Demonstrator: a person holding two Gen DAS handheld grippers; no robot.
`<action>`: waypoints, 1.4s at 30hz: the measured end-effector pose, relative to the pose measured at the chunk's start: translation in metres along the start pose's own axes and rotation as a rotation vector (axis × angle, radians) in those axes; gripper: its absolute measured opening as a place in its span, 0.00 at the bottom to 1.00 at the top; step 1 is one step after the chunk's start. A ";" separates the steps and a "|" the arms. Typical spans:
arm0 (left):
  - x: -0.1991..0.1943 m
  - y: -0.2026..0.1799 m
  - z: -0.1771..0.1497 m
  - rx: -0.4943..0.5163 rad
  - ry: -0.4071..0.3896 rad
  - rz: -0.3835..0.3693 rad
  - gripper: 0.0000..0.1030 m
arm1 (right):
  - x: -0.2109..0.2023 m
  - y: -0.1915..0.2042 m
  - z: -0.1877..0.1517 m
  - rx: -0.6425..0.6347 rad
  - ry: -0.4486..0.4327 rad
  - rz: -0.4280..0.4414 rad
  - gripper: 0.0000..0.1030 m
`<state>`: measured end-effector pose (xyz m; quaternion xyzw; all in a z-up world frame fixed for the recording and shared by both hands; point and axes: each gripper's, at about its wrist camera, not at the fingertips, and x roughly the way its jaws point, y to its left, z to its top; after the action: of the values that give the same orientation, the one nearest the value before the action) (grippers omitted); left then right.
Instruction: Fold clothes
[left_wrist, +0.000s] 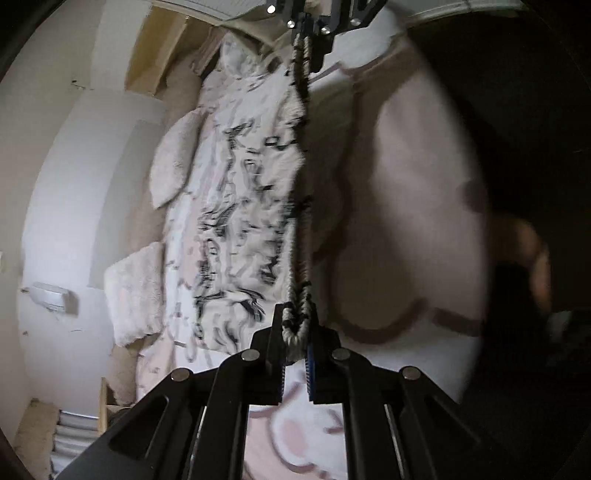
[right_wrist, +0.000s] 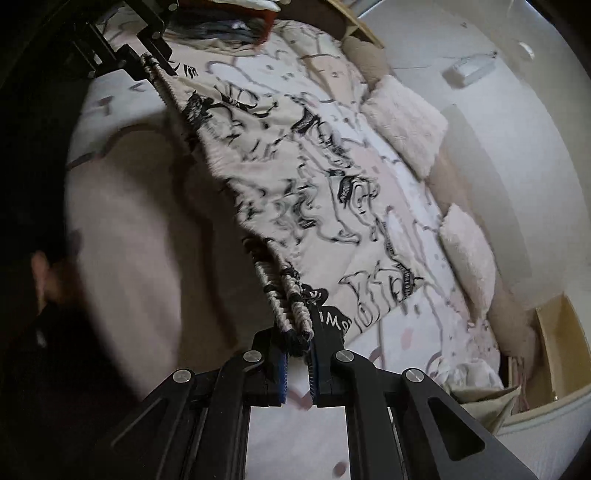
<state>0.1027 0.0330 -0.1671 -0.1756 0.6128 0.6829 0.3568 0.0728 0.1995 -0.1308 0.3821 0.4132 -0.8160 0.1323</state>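
Knit garment (left_wrist: 251, 206) stretched taut lengthwise, left tongs (left_wrist: 295, 332) and right tongs (right_wrist: 299, 338) pinching opposite ends.

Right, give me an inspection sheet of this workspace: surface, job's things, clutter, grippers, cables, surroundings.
Surface: bed with pale pink printed cover.
Job's things: cream knit garment with black pattern, its ribbed edge stretched taut between both grippers, body hanging towards the bed.
Clutter: two fluffy pillows by the wall; pile of clothes at the far end.
Grippers: left gripper shut on the ribbed edge; right gripper shut on its other end.
Cables: nothing seen.
Surroundings: white wall, wooden bed frame.
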 end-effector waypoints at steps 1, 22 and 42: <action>-0.001 -0.006 0.000 0.003 0.002 -0.027 0.08 | -0.002 0.004 -0.003 -0.002 0.013 0.020 0.09; 0.090 0.179 -0.066 -1.013 0.090 -0.264 0.76 | 0.011 -0.008 -0.036 0.404 0.148 0.383 0.68; 0.182 0.235 -0.088 -1.344 0.199 -0.036 0.07 | 0.010 -0.105 -0.042 1.024 -0.133 0.347 0.68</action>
<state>-0.2044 -0.0010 -0.1402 -0.4315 0.0820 0.8899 0.1233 0.0317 0.2984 -0.0934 0.4078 -0.1154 -0.9015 0.0880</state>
